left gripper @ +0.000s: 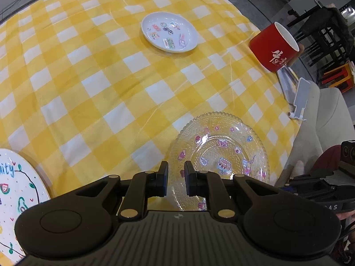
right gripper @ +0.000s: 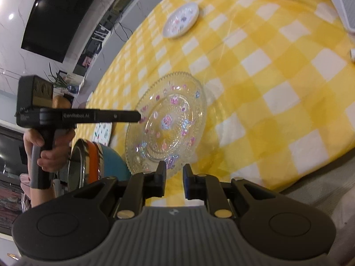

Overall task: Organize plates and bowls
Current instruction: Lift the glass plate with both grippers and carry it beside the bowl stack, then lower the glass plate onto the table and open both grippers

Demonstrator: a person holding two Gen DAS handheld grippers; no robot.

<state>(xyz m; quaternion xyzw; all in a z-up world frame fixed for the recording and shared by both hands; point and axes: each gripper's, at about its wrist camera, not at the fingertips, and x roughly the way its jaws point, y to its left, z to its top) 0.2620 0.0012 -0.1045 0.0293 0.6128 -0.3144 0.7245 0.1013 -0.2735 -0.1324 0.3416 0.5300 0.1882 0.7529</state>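
The clear glass plate [left gripper: 219, 155] with cartoon stickers sits near the front edge of the surface [left gripper: 99, 77], which is covered by a yellow checked cloth, and everything else is best placed from it. Beyond it, well apart, lies a small white plate [left gripper: 169, 32]; a red bowl [left gripper: 274, 46] stands far off to its right near the surface's edge, and a large white painted plate [left gripper: 15, 199] lies well to its left. The left gripper [left gripper: 176, 180] hovers over the glass plate's near-left rim with its jaws nearly closed and nothing between them. The right gripper [right gripper: 174, 180] hangs just short of the plate's near rim, jaws likewise drawn close with only a narrow gap and nothing held. The likely trouble, as I judge it, is the rim: with the jaws this narrow, either gripper may bump or skate over the beaded glass edge instead of straddling it, pushing the plate across the cloth or off the nearby surface edge. Glass is slippery and thin, so a shallow pinch could let it tilt and drop. The two grippers also converge on the same plate and could knock each other.
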